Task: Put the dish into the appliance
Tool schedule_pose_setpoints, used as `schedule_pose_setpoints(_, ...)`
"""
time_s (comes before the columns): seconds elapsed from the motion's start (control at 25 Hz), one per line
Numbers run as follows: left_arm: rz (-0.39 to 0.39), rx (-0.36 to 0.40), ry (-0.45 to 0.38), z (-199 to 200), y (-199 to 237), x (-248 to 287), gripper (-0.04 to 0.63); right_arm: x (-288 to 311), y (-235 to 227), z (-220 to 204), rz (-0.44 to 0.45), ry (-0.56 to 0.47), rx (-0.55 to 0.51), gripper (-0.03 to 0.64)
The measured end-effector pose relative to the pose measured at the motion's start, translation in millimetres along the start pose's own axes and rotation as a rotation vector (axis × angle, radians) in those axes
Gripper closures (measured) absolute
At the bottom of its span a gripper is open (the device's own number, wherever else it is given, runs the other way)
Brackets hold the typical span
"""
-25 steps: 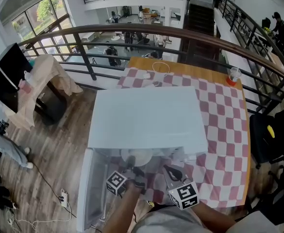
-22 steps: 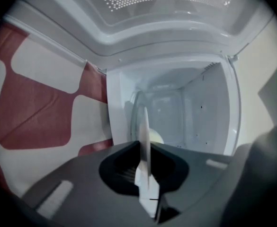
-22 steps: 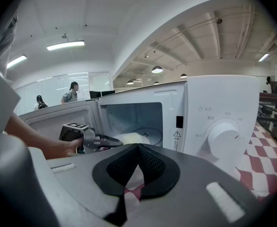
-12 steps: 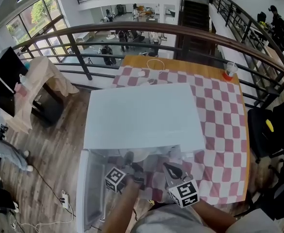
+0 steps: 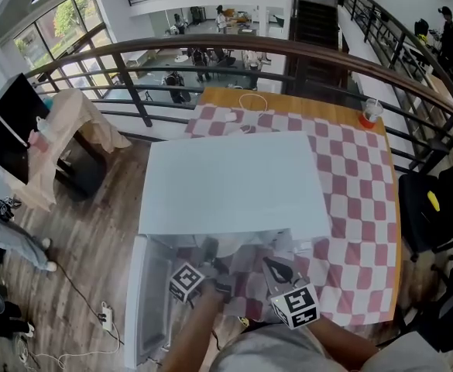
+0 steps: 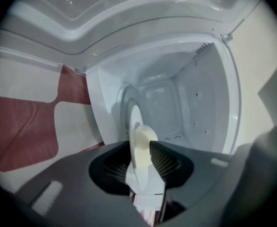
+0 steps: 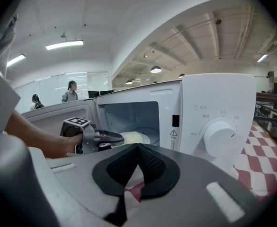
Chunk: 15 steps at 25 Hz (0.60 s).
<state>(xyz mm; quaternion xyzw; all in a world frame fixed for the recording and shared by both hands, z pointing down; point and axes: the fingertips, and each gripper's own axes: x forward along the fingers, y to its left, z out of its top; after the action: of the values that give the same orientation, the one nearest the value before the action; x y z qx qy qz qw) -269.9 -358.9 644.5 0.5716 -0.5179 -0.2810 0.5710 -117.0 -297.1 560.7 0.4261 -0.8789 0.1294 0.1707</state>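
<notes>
A white microwave (image 5: 234, 184) stands on the checked table with its door (image 5: 145, 301) swung open to the left. A cream dish (image 6: 140, 148) lies in the cavity mouth, over the glass turntable (image 6: 125, 105). The dish (image 7: 136, 137) is also visible from the right gripper view. My left gripper (image 6: 140, 144) reaches into the opening. Its jaws have just been opening, and the dish's rim is still between them, no longer pressed. The right gripper view shows the left gripper (image 7: 114, 137) from the side. My right gripper (image 7: 138, 146) hangs in front of the microwave, shut and empty.
The control knob (image 7: 218, 134) is on the microwave's right panel. A cup with a red base (image 5: 372, 117) stands at the table's far right corner, and a white cable (image 5: 251, 103) at the far end. A railing (image 5: 288, 53) runs behind. A black chair (image 5: 431, 215) stands to the right.
The left gripper has rolled slightly at the microwave's mouth with the dish between its jaws. The right gripper has kept still.
</notes>
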Motion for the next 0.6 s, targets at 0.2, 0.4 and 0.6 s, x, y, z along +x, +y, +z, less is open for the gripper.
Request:
schedule_pose_setpoints(0.2,-0.031,0.165,0.104,-10.0,-4.1,-0.8,0.369,-3.6,1.1,-6.0,0.001,0.007,0.000,0.620)
schedule_pose_setpoints(0.4,-0.015,0.422,0.184,-20.7,-9.5,-2.8,0.249,-6.1,3.3,-9.1,-0.001,0.010,0.003,0.620)
schedule_pose_setpoints(0.6,0.139,0.770,0.128,-17.3,3.3,-16.5,0.192,-8.3,5.2,-10.0,-0.008,0.004,-0.004,0.620)
